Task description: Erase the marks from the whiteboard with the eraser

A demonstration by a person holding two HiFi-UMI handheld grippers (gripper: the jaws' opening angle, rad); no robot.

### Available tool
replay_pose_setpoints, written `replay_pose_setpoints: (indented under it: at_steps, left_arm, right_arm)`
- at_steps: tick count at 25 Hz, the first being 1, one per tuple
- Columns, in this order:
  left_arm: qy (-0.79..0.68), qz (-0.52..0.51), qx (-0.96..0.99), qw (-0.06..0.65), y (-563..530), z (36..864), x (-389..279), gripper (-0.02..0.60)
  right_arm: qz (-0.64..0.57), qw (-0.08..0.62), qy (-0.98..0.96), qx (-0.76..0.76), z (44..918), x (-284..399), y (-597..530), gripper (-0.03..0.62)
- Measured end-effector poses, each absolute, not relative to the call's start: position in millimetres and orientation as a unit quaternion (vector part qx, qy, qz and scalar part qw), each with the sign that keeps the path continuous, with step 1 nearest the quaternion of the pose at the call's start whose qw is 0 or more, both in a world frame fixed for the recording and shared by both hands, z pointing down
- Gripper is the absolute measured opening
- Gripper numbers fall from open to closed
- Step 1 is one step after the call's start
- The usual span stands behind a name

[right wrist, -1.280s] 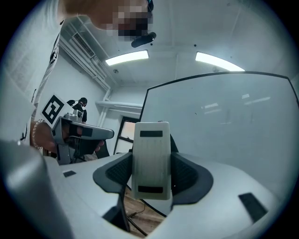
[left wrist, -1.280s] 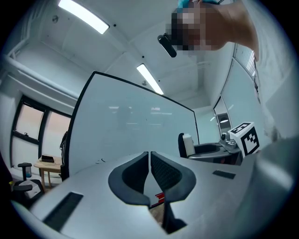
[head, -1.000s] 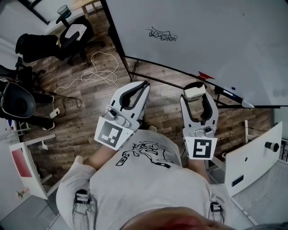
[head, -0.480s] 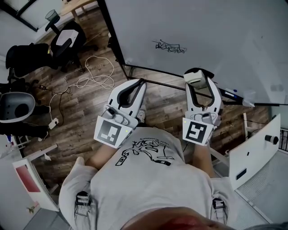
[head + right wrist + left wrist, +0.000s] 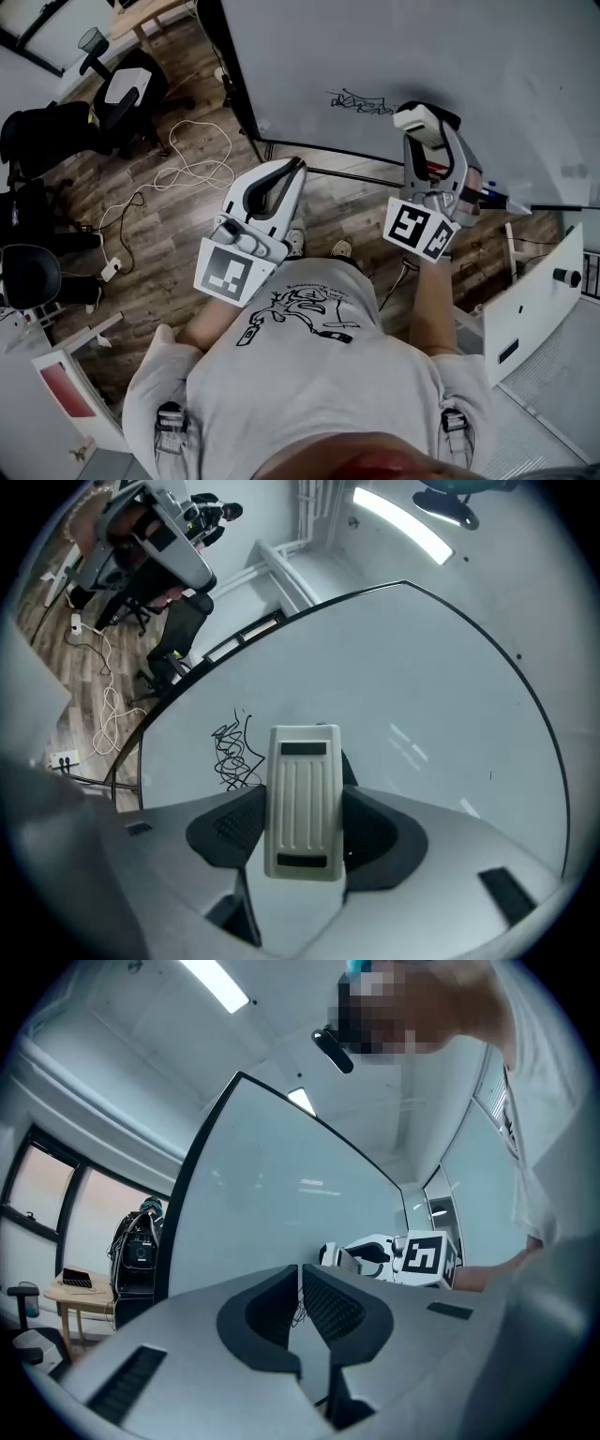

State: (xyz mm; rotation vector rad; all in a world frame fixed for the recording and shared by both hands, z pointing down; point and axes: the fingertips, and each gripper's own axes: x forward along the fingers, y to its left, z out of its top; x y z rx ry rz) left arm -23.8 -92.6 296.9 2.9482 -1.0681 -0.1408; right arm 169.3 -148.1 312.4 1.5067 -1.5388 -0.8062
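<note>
Upper right of the head view: right gripper (image 5: 424,124), jaws clamped on the eraser (image 5: 302,799), near the whiteboard (image 5: 309,47), just right of the marks (image 5: 360,102). Centre: left gripper (image 5: 285,176), jaws together, empty, below the board.

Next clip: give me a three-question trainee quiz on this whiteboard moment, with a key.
1. True or false: the left gripper has its jaws together with nothing between them.
2. What does the right gripper hold? A marker; B eraser; C cloth.
3. Fill in: in the right gripper view, the scribble on the whiteboard lies to the ___ of the eraser.

Key: 1 true; 2 B; 3 left.
</note>
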Motion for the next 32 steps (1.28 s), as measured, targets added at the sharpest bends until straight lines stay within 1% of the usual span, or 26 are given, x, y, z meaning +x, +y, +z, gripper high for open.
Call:
replay_pose_setpoints:
  at_steps: [7, 19, 32]
  left_arm:
    - [-0.340, -0.046, 0.939, 0.000, -105.6, 297.4, -27.9, 0.032]
    - [-0.340, -0.061, 0.938, -0.010, -124.8, 293.4, -22.0, 0.032]
    - [-0.336, -0.050, 0.940, 0.001, -132.5, 303.3, -14.4, 0.032]
  right_arm:
    - [-0.343, 0.434, -0.576, 0.602, 310.9, 185.1, -178.3, 0.258]
    - [-0.369, 0.453, -0.553, 0.594, 320.5, 184.0, -185.1, 0.256]
    - [-0.377, 0.454, -0.548, 0.594, 334.3, 178.1, -186.9, 0.256]
